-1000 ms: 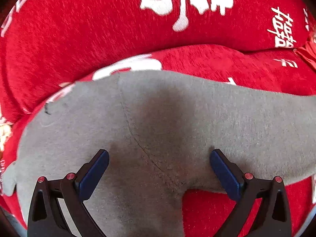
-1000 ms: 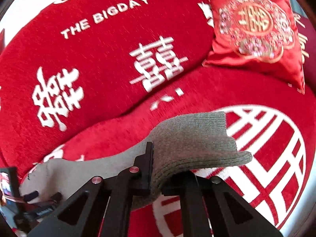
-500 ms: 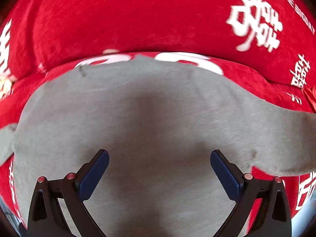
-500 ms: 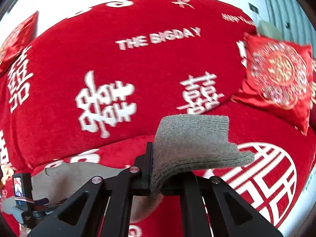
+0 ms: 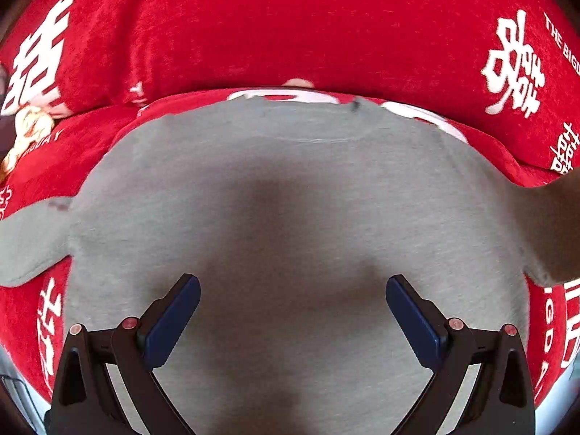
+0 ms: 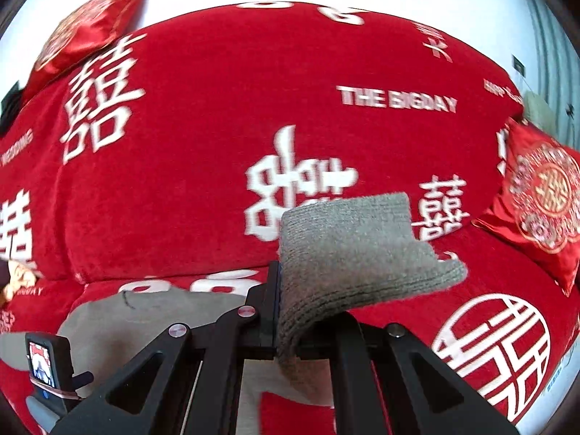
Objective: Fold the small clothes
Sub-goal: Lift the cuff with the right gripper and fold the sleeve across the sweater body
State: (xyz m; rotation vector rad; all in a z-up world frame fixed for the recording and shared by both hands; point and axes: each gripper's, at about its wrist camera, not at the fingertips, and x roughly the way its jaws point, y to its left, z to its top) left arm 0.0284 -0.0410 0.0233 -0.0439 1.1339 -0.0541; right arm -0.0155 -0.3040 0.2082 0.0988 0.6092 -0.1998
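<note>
A small grey sweatshirt (image 5: 290, 188) lies spread flat on a red sofa seat, neckline at the far edge, one sleeve out to the left. My left gripper (image 5: 293, 311) is open and empty, hovering low over the shirt's body. My right gripper (image 6: 290, 311) is shut on the ribbed cuff of the right sleeve (image 6: 355, 246) and holds it lifted above the seat; the cuff flops over the fingers. The shirt's body also shows in the right wrist view (image 6: 145, 311) at lower left.
The red sofa backrest (image 6: 217, 116) with white characters rises behind the shirt. A red embroidered cushion (image 6: 543, 195) sits at the right, another (image 6: 87, 25) on top at the left. The left gripper's camera unit (image 6: 47, 362) shows at lower left.
My right gripper has carried the sleeve cuff leftward, toward the shirt's middle. My left gripper has shifted left over the shirt's body and stayed open.
</note>
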